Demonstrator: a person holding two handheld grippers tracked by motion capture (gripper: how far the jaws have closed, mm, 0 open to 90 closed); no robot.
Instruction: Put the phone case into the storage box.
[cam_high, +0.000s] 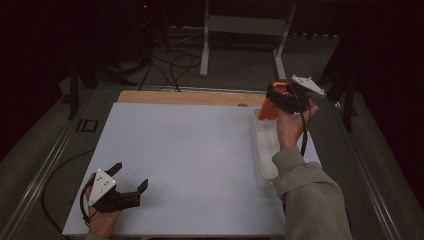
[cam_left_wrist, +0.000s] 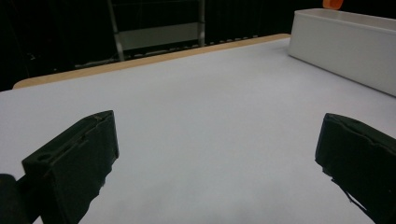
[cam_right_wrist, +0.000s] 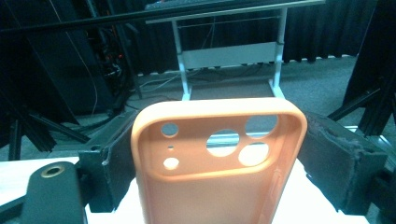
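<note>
An orange phone case (cam_high: 266, 112) hangs in the air over the far end of a long white bin (cam_high: 264, 165) at the table's right side. My right gripper (cam_high: 274, 101) is shut on it. In the right gripper view the case (cam_right_wrist: 219, 191) stands upright with its hollow side and camera cut-outs facing the camera, and a black jaw presses on each long edge. My left gripper (cam_high: 131, 176) rests low at the near left corner of the white table top (cam_high: 190, 150). It is open with nothing between its fingers (cam_left_wrist: 74, 163).
A wooden strip (cam_high: 190, 97) runs along the table's far edge. Beyond it a white metal stand (cam_high: 245, 30) and loose cables (cam_high: 170, 65) sit on the floor. The bin's wall (cam_left_wrist: 341, 46) rises at the far right in the left gripper view.
</note>
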